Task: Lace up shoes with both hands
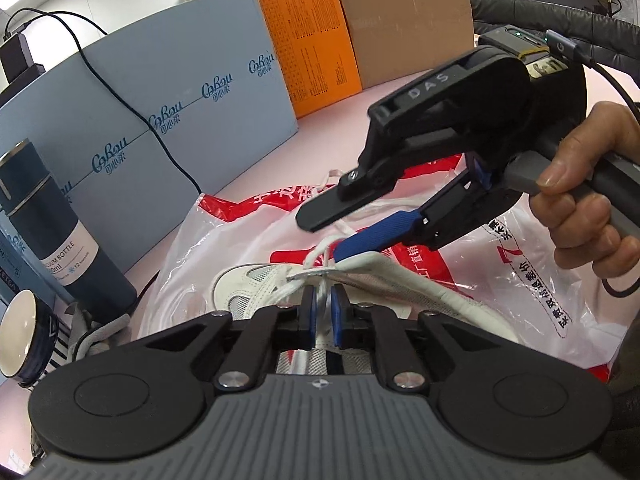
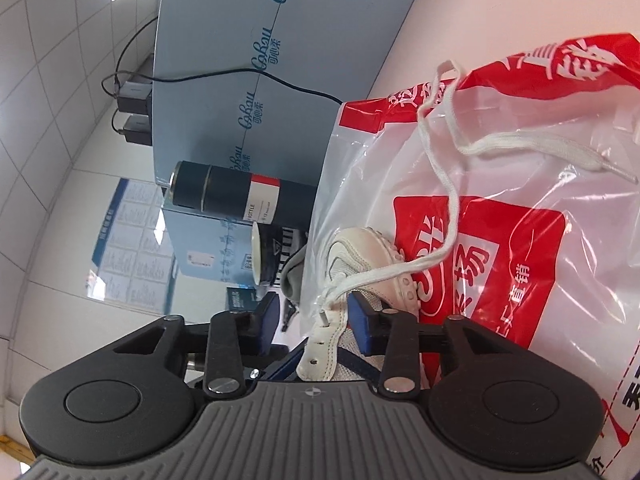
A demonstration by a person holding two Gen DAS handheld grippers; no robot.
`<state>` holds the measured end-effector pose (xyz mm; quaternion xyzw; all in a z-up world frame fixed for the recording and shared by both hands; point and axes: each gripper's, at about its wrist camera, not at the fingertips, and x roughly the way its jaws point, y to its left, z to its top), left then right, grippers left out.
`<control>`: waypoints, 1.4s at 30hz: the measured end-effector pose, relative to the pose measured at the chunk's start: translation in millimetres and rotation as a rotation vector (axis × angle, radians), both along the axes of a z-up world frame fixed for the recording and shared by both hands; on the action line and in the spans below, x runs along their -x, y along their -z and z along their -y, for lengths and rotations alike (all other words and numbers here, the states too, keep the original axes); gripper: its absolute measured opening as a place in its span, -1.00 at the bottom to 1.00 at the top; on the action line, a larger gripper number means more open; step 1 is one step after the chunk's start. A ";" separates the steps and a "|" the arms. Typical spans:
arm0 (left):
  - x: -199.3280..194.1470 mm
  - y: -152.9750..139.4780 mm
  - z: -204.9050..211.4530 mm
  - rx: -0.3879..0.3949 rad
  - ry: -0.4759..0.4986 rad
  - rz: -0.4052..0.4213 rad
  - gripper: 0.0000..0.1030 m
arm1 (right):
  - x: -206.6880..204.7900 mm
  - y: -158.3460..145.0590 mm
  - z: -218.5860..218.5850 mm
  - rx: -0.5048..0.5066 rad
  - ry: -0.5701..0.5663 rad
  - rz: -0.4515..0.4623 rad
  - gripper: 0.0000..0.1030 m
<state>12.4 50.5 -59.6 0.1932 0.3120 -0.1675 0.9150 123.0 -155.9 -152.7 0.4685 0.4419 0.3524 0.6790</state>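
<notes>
A white shoe lies on a red-and-clear plastic bag at the lower centre of the left wrist view, the bag apparently spread to keep the sole off the pink table. The left gripper, at the bottom centre of that frame, stands narrow, its blue pads close on either side of a strand of white lace at the eyelet flap; whether they truly pinch it cannot be told. The right gripper reaches in from the upper right, held by a hand, its jaws spread wide, with the blue lower finger lying along the flap, seemingly to steady it for threading. In the right wrist view one long lace end trails loose across the bag toward the upper right, and the shoe sits at the centre bottom between that gripper's parted pads. Count: one shoe in sight, one bag, two grippers, one dark bottle and one cup at the left edge, and three boxes along the top: blue, orange, brown.
</notes>
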 end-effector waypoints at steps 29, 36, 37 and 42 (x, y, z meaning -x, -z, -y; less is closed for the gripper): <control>-7.0 -9.2 1.3 0.415 -0.257 -0.156 -0.38 | 7.8 19.5 29.7 -0.095 0.062 -0.081 -0.92; -4.6 -3.6 13.6 0.288 -0.246 -0.102 -0.64 | 9.9 23.0 35.3 -0.169 0.079 -0.119 -0.92; -1.4 -5.0 14.7 0.252 -0.233 -0.096 -0.64 | 10.4 24.1 36.8 -0.186 0.084 -0.129 -0.92; 5.1 -5.9 12.6 0.213 -0.220 -0.108 -0.58 | 12.1 23.4 38.4 -0.207 0.086 -0.135 -0.92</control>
